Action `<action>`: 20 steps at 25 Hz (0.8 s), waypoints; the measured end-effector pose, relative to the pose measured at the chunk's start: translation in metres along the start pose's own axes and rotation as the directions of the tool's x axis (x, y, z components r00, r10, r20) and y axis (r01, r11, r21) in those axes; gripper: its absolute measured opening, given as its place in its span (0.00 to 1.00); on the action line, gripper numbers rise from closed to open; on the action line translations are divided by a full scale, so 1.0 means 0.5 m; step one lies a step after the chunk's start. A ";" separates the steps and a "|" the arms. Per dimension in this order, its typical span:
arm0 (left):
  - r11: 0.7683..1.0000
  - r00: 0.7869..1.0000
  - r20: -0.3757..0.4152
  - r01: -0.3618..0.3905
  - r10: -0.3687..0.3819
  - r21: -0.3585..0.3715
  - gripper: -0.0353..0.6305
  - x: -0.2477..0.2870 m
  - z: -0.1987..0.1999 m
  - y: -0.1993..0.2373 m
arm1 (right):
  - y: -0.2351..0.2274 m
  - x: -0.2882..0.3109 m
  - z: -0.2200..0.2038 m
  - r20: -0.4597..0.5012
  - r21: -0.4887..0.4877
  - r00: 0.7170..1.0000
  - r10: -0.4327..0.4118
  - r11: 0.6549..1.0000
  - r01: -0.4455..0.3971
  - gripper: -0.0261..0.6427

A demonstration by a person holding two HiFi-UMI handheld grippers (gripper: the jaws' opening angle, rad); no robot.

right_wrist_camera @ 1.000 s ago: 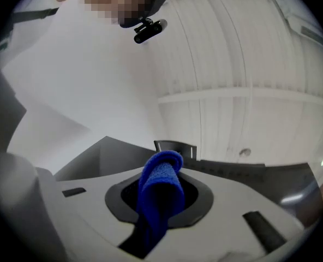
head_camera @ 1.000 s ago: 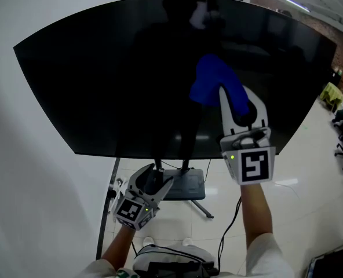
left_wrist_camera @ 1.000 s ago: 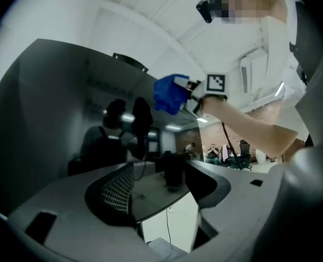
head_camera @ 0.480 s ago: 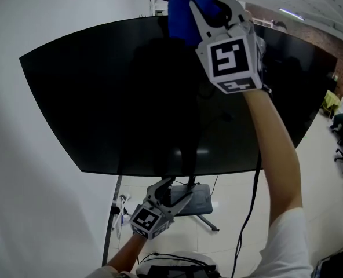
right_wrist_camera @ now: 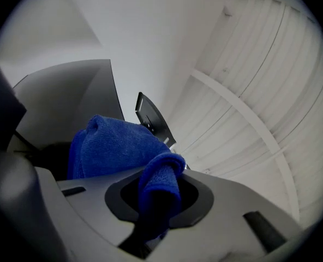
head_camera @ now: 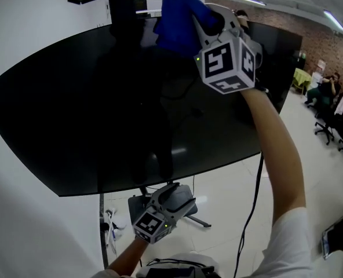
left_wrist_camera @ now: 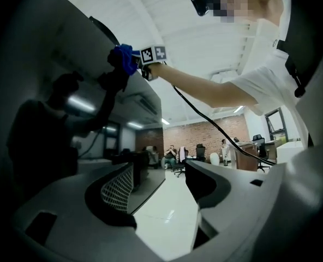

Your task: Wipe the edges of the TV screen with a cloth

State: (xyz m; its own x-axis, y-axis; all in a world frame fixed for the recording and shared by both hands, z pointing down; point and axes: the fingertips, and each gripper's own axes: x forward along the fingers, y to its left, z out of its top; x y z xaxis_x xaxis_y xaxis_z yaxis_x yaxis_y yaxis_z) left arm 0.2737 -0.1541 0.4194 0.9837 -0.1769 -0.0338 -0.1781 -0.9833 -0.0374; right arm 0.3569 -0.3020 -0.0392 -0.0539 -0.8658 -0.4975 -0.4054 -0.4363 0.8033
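Your right gripper (right_wrist_camera: 160, 198) is closed on one bunched blue cloth (head_camera: 176, 23), held at the top edge of the single black TV screen (head_camera: 96, 114). Your left gripper (left_wrist_camera: 159, 192) hangs below the screen, jaws apart and empty. The floor (head_camera: 229, 190) is white, and a brick wall (head_camera: 328, 45) stands beyond.

Grey right gripper (head_camera: 205, 11) (white sleeve (head_camera: 283, 245))

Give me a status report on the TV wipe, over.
Right tool shut on blue cloth, at TV screen top edge. Left tool open, empty, low below the screen. Dark mount behind that edge, left of cloth.
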 end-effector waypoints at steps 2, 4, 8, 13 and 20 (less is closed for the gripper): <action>0.998 0.998 -0.005 0.060 -0.060 0.004 0.48 0.048 -0.003 -0.031 | -0.036 -0.018 -0.061 -0.052 -0.024 0.998 -0.021 1.000 0.019 0.16; 0.993 0.993 -0.006 0.118 -0.118 0.009 0.48 0.096 -0.005 -0.062 | -0.074 -0.029 -0.128 -0.106 -0.040 0.994 -0.036 0.999 0.032 0.16; 0.974 0.974 -0.017 0.228 -0.227 0.009 0.48 0.184 -0.015 -0.123 | -0.152 -0.046 -0.277 -0.233 -0.068 0.971 -0.060 0.997 0.045 0.16; 0.943 0.943 -0.025 0.332 -0.332 -0.007 0.48 0.275 -0.036 -0.195 | -0.267 -0.099 -0.461 -0.400 -0.077 0.909 -0.119 0.992 0.096 0.16; 0.926 0.925 -0.042 0.375 -0.377 -0.053 0.48 0.368 -0.074 -0.247 | -0.420 -0.199 -0.708 -0.584 -0.026 0.786 -0.201 0.973 0.230 0.16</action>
State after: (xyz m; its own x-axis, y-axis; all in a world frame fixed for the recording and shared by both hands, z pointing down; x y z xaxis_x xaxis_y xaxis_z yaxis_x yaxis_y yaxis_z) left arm 0.4776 -0.0671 0.4546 0.9784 0.2051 0.0251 0.2051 -0.9787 0.0053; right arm 0.7706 -0.2108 -0.0427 0.5721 -0.7361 -0.3618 -0.3826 -0.6297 0.6761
